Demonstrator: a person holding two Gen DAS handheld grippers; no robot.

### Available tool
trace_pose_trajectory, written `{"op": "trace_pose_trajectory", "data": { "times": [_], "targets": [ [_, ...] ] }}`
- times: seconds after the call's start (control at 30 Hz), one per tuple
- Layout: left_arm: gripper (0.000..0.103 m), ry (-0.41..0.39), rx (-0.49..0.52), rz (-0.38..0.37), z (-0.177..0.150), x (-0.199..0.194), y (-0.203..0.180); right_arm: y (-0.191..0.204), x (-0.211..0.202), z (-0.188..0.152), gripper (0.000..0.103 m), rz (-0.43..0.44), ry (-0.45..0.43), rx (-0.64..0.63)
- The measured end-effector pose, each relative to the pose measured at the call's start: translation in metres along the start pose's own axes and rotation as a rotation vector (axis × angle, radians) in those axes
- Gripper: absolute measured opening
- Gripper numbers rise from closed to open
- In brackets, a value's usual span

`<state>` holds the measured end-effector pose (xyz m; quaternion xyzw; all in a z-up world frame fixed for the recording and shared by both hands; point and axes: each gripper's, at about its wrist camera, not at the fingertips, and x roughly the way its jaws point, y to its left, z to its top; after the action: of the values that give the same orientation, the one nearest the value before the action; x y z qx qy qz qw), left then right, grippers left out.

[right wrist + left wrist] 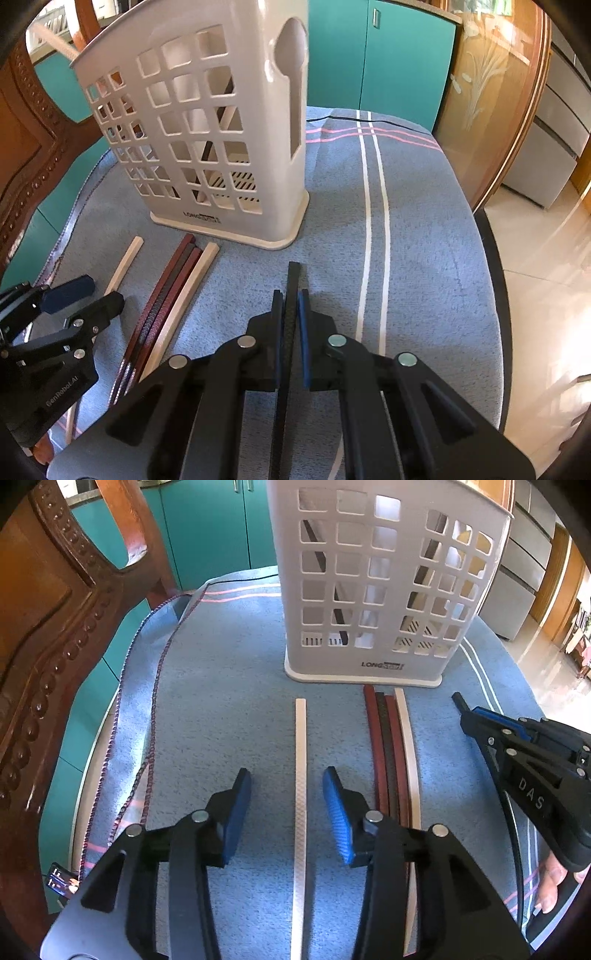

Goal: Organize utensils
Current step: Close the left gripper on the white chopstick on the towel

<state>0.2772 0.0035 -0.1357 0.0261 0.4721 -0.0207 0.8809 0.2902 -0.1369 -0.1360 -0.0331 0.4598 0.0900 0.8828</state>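
A pale perforated utensil holder stands upright on the blue cloth; it also shows in the right wrist view, with a few chopsticks inside. My left gripper is open, its jaws either side of a single white chopstick lying on the cloth. To its right lies a bundle of red, black and white chopsticks, which also shows in the right wrist view. My right gripper is shut on a black chopstick, right of the bundle.
A carved wooden chair back stands close on the left. The blue striped cloth covers a round table whose edge drops off on the right. Teal cabinets lie behind.
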Motion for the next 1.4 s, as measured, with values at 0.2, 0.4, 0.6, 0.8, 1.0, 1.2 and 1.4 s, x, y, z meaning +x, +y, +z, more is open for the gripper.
{"op": "trace_pose_trajectory", "data": {
  "times": [0.2, 0.4, 0.6, 0.8, 1.0, 1.2, 1.4],
  "targets": [
    [0.049, -0.003, 0.004, 0.019, 0.0006, 0.0011, 0.0, 0.0041, -0.002, -0.0029, 0.015, -0.015, -0.002, -0.016],
    [0.052, -0.006, 0.009, 0.035, 0.0012, 0.0014, -0.0005, 0.0043, -0.0032, -0.004, 0.019, -0.023, -0.001, -0.014],
    [0.052, -0.007, 0.008, 0.034, 0.0008, 0.0016, -0.0002, 0.0033, -0.0022, -0.0035, 0.019, -0.026, -0.004, -0.018],
    [0.055, -0.008, 0.006, 0.039, 0.0008, 0.0016, 0.0003, 0.0028, -0.0034, -0.005, 0.019, -0.024, -0.007, -0.018],
    [0.055, -0.005, -0.013, 0.023, 0.0017, 0.0029, 0.004, 0.0029, -0.0033, -0.0053, 0.02, -0.023, -0.008, -0.019],
    [0.041, -0.005, 0.0, 0.002, 0.0018, 0.003, 0.0004, 0.0029, -0.0031, -0.0051, 0.02, -0.023, -0.008, -0.02],
    [0.041, -0.008, 0.014, 0.0, 0.0035, 0.0054, -0.0011, 0.003, -0.0029, -0.005, 0.02, -0.024, -0.008, -0.02]
  ]
}}
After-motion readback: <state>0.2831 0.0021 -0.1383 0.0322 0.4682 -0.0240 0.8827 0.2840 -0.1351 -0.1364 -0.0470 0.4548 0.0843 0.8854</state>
